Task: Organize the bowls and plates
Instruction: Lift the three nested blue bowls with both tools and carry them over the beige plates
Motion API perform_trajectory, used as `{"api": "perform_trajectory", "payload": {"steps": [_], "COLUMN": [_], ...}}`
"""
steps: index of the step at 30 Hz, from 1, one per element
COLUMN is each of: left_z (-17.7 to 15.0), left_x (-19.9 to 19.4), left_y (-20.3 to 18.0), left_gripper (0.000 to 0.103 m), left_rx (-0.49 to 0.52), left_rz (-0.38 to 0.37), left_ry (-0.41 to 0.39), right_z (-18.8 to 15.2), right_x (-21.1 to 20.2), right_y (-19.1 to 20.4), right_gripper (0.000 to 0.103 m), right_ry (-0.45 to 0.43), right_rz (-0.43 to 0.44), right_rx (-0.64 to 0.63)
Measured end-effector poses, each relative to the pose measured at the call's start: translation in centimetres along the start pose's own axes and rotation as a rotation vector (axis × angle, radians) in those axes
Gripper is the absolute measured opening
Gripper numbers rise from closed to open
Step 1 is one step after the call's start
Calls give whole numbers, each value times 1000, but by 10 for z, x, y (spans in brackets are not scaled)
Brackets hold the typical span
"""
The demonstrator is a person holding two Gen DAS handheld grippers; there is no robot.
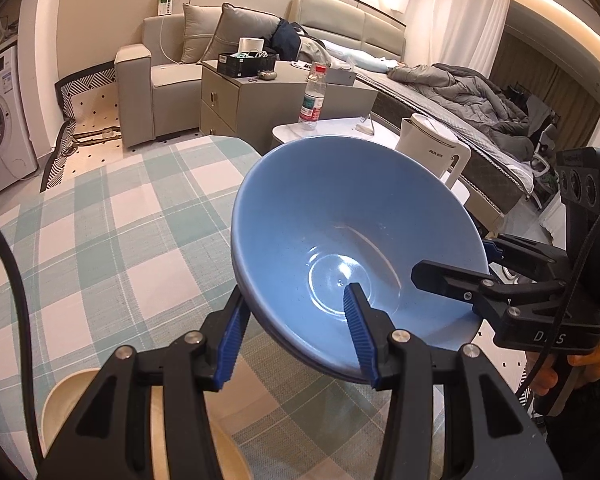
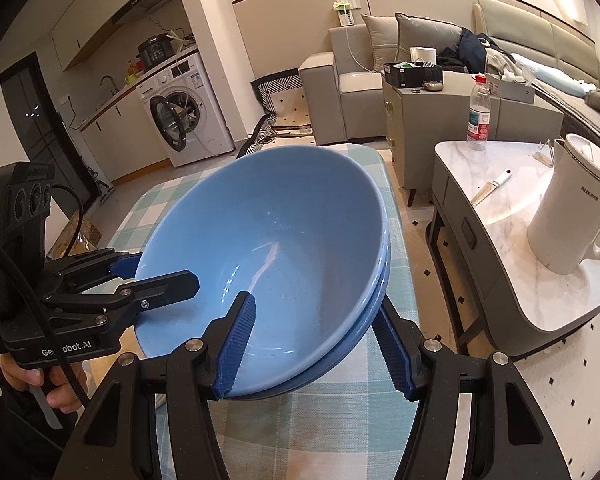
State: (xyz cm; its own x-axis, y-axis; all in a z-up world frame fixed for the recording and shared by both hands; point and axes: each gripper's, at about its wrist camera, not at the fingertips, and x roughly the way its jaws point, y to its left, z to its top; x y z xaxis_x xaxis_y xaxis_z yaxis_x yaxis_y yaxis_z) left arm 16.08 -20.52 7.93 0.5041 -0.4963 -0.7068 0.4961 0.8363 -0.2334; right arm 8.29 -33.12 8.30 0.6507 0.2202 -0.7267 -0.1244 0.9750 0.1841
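Both tools meet on the blue bowls (image 1: 340,240), two nested together and held tilted in the air above the checked tablecloth (image 1: 112,240). The left gripper (image 1: 296,332) comes in from below, one finger inside the bowl and one under the outer wall, clamped on the near rim. The right gripper (image 2: 316,340) pinches the opposite side the same way, across from the left gripper. A cream plate (image 1: 60,400) lies on the cloth beneath the left tool.
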Motion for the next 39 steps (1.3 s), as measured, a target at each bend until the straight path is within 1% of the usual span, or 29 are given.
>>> {"api": "perform_trajectory", "payload": {"steps": [8,20,33,39], "left_z": [-8,-20,-35,-42], "left_x": [-19,-45,-68,-77], "left_y": [10,25,56,67], "left_gripper": [47,47,47,47], "left_rx": [-11,-32,-64,-78], "left_rz": [28,48,82,101], "left_ry": [-21,-46,-67,-76], "right_z": [-2,-2,2,3], "right_x": [-2,-5,2,7], "right_y": [21,54,93,105], "right_gripper": [62,62,62,62], "right_ry": [-9,-12,-6,0], "right_rz": [27,54,107,132], "right_rx": [-21,-51,-95,-113]}}
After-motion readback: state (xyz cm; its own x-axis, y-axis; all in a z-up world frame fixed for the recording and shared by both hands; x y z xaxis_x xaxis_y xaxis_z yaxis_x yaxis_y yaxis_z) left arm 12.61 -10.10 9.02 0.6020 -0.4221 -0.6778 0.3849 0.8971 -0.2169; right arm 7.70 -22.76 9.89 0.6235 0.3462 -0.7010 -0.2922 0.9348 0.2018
